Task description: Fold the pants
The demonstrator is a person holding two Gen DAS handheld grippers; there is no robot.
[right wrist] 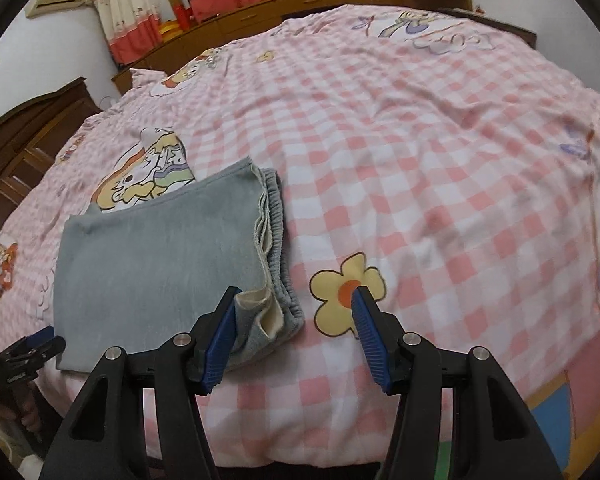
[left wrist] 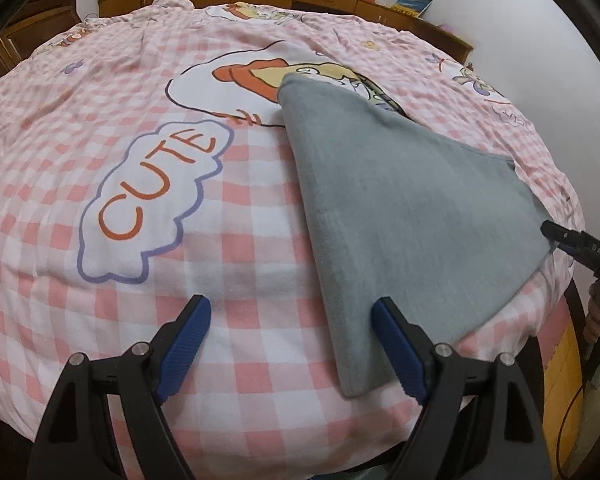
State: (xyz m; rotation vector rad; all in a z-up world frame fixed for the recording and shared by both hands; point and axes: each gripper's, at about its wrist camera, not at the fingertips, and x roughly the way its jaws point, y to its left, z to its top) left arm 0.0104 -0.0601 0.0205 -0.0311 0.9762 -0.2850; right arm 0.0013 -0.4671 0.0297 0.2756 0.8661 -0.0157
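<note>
Left wrist view shows your left gripper (left wrist: 290, 344) spread wide and holding nothing, its right pad resting at the near edge of the grey pants (left wrist: 400, 216), which lie folded on the pink checked quilt (left wrist: 100, 160) toward the near right part of the bed. Your right gripper (right wrist: 294, 330) is likewise wide apart and empty; its left finger sits against the near corner where the cream lining and the elastic waistband (right wrist: 278, 216) are stacked, while its right finger hovers over the yellow flower print (right wrist: 346, 294). From the left wrist view the bundle's long axis runs from the near edge away toward the far side, narrowing at the far end near the cartoon print (left wrist: 284, 76); the waistband edge faces right, as seen from the right wrist. The risk, as I judge it, lies in that layered waistband corner: if you close on only the top layer, the stack would likely peel apart and the fold skew. Pinching too deep could also catch the quilt and drag it up with the cloth. Closing your two grippers at uneven depths would probably twist the bundle off its axis.
</note>
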